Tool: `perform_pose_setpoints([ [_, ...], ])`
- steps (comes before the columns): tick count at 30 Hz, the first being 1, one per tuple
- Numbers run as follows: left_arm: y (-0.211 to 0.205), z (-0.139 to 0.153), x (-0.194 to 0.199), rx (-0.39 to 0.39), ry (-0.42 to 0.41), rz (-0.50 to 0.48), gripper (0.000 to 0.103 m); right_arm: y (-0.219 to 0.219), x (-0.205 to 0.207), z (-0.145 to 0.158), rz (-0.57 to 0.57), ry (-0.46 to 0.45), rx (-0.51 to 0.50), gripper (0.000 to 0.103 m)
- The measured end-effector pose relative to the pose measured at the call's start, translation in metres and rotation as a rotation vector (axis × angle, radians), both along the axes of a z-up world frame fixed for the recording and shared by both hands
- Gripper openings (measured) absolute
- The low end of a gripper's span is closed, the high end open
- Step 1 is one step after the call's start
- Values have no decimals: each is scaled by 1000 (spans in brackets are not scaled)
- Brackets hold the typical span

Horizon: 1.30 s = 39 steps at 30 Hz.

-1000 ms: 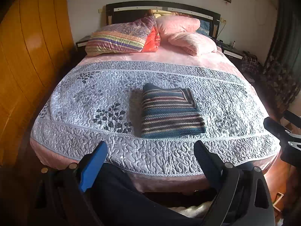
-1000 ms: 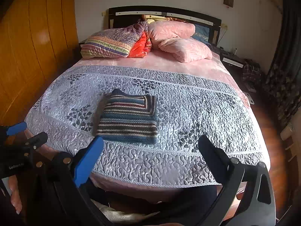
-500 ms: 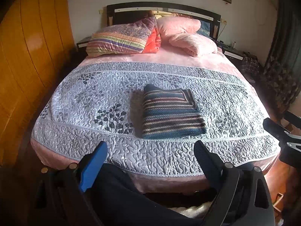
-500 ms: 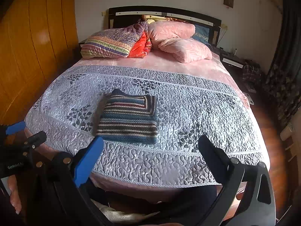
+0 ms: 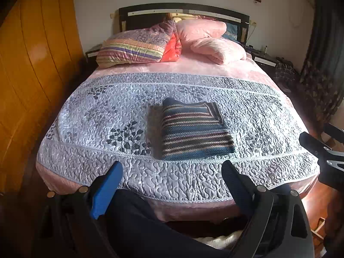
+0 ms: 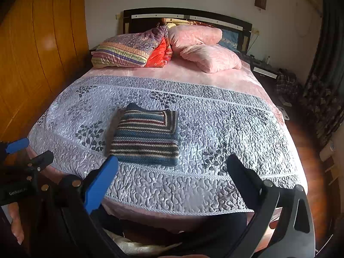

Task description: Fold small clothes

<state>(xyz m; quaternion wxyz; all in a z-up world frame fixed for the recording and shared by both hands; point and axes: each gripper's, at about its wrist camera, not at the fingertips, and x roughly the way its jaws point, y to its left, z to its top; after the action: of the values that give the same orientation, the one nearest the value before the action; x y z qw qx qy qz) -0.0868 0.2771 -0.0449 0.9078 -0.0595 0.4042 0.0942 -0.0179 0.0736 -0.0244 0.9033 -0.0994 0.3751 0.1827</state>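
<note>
striped knit garment (image 5: 194, 132) lies folded flat on the quilt (image 5: 247, 172).

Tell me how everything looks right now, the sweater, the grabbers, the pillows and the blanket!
Striped knit sweater: folded into a neat rectangle, lying flat on the quilt.
Left gripper: open, holding nothing, back from the bed's foot.
Right gripper: open, holding nothing.
Grey quilt: spread flat over the bed.
Pink pillows: piled at the headboard.
Striped pillow: leaning on the red one.

One folded striped sweater (image 5: 194, 132); four pillows (image 5: 133, 48); two tongs (image 5: 172, 171).
</note>
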Motion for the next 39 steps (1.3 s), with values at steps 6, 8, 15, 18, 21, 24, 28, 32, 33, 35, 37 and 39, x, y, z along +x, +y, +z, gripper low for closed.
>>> perform_pose_setpoints([
  [6, -2, 3, 1, 8, -5, -5, 93, 0, 0, 3, -1, -6, 3, 100],
  [8, -2, 3, 1, 10, -5, -7, 93, 0, 0, 3, -1, -6, 2, 100],
  [15, -1, 5, 0, 13, -11, -1, 93, 2, -2, 5, 2, -12, 5, 100],
  [18, -1, 4, -1, 14, -9, -1, 93, 3, -3, 5, 4, -12, 5, 100],
  [21, -1, 4, -3, 14, -9, -1, 93, 4, -5, 6, 6, -14, 6, 100],
  [24, -1, 3, -3, 15, -9, 0, 93, 4, -5, 6, 5, -14, 6, 100],
  [28, 0, 3, -4, 16, -8, 1, 93, 4, -5, 6, 6, -15, 5, 100],
  [32, 1, 3, -7, 18, -6, 3, 93, 5, -6, 6, 6, -14, 6, 100],
  [33, 2, 3, -7, 18, -5, 4, 93, 5, -6, 6, 7, -15, 6, 100],
  [35, 2, 3, -7, 20, -4, 4, 93, 6, -8, 5, 7, -15, 5, 100],
  [37, 2, 2, -8, 21, -2, 4, 93, 6, -9, 5, 7, -15, 5, 100],
  [39, 2, 2, -9, 22, -2, 6, 93, 6, -9, 5, 7, -15, 7, 100],
])
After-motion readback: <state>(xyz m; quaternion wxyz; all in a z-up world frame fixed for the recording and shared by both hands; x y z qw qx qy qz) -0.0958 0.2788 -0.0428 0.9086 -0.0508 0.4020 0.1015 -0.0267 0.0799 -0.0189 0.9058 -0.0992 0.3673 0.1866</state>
